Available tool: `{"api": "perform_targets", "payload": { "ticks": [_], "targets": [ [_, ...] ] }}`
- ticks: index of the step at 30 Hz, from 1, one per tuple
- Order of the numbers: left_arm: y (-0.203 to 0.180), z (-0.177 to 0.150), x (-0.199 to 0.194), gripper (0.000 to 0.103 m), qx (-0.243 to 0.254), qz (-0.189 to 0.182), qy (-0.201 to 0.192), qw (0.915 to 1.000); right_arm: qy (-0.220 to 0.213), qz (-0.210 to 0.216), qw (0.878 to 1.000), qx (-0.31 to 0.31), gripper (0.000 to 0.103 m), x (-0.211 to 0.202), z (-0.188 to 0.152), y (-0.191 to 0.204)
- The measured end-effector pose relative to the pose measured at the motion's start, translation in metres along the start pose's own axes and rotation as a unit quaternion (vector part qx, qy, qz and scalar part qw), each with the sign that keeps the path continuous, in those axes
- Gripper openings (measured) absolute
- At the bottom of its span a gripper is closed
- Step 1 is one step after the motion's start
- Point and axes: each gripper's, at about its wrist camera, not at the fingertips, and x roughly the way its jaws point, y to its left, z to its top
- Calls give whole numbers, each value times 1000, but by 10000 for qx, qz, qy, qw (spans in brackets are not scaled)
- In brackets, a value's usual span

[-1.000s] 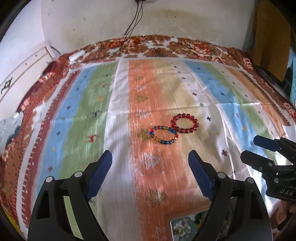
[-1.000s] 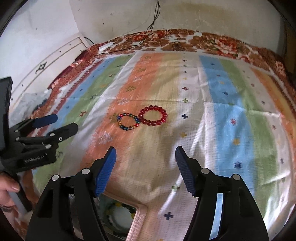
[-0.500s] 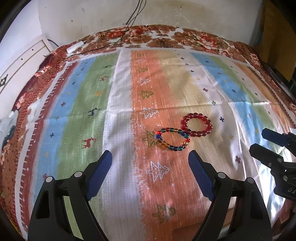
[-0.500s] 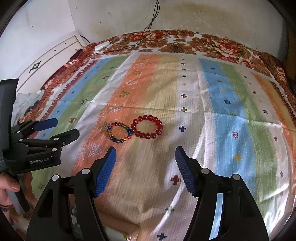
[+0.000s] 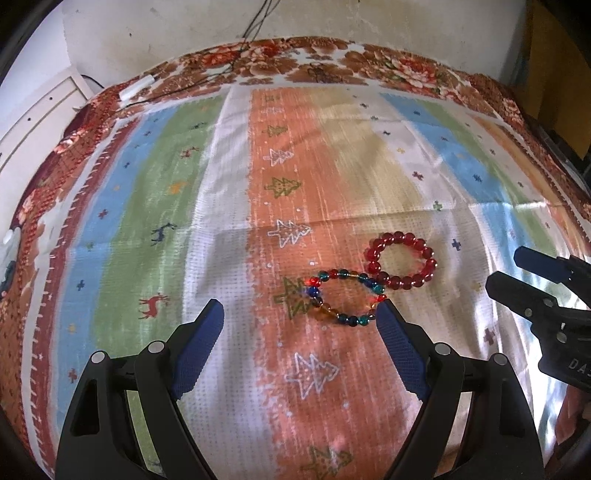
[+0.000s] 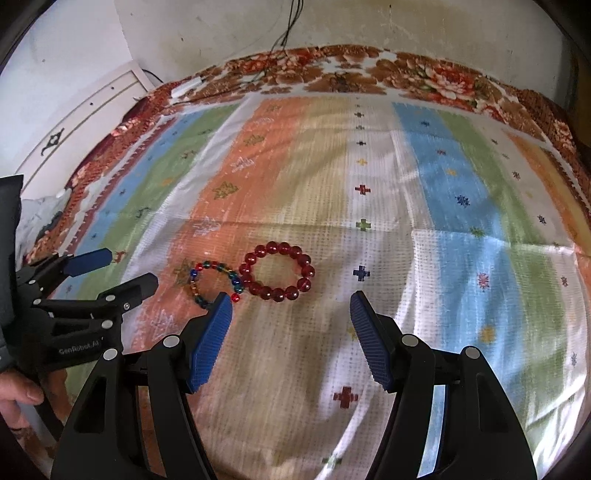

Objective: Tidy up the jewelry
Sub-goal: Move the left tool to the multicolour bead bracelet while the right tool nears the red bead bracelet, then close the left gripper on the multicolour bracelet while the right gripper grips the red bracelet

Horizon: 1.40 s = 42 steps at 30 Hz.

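Observation:
Two bead bracelets lie side by side on a striped cloth (image 5: 229, 206) (image 6: 461, 192). The red bracelet (image 5: 424, 254) (image 6: 306, 271) touches the multicoloured bracelet (image 5: 347, 318) (image 6: 194, 284) on its left. My left gripper (image 5: 301, 310) is open and empty; its right finger tip reaches the near edge of the multicoloured bracelet. My right gripper (image 6: 290, 301) is open and empty, just short of the red bracelet, its left tip by the multicoloured one. Each gripper shows in the other's view: the right gripper (image 5: 504, 267) at the right edge, the left gripper (image 6: 129, 269) at the left.
The cloth covers a bed with a floral border (image 5: 369, 70) against a white wall (image 6: 221, 33). A white cable plug (image 5: 136, 86) lies at the far left corner. A hand (image 6: 18, 397) grips the left tool's handle.
Both grippers moved forward and lower toward the bracelets, which now sit larger and nearer the fingertips. The box seen at the bottom edge earlier has dropped out of view. Jaws unchanged.

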Motion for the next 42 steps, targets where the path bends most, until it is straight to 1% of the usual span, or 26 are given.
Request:
{"api": "perform_targets", "payload": {
  "ticks": [4,9,14,18,24,27,28,29,31,32,33,34,35,36,38,40,42],
  "targets": [
    [2,3,11,83,-141,-222,191,9995,127,-48,9999,54,66,14,4,-1],
    [3,7,24,83,-149,-207,291,9993,221,-45,9997,56,66,29,9,0],
    [0,6,37,83,-5,-145,384,9992,344,-87,9993,74,66,48,11,-2],
    [0,7,45,83,20,-138,426,9990,462,-101,9987,174,66,61,12,-8],
    [1,8,55,83,29,-134,471,9988,560,-115,9981,217,66,75,13,-8],
    [1,8,64,81,11,-148,530,9985,592,-131,9979,246,66,79,11,-10],
    [1,6,68,78,40,-147,574,9982,612,-130,9977,248,66,80,11,-10],
    [1,5,71,72,73,-171,637,9978,632,-138,9976,255,66,82,11,-11],
    [1,2,74,67,176,-130,671,9975,659,-146,9974,241,66,84,9,-12],
    [0,2,73,64,232,-97,648,9976,661,-166,9975,206,62,84,9,-12],
    [-1,1,73,62,300,-85,631,9975,654,-207,9976,130,45,83,8,-10],
    [-1,2,73,55,305,-71,630,9975,667,-261,9974,108,35,84,9,-10],
    [0,2,73,43,295,-40,634,9975,705,-295,9970,138,27,84,8,-11],
    [1,2,73,38,287,-15,642,9975,711,-269,9970,158,22,84,9,-13],
    [1,2,73,22,318,-39,668,9973,711,-277,9971,59,20,84,8,-12],
    [-1,2,73,12,405,-40,693,9968,689,-312,9971,-46,19,82,6,-10],
    [-1,2,72,9,386,-96,726,9966,693,-296,9971,-49,19,81,5,-10]
  ]
}}
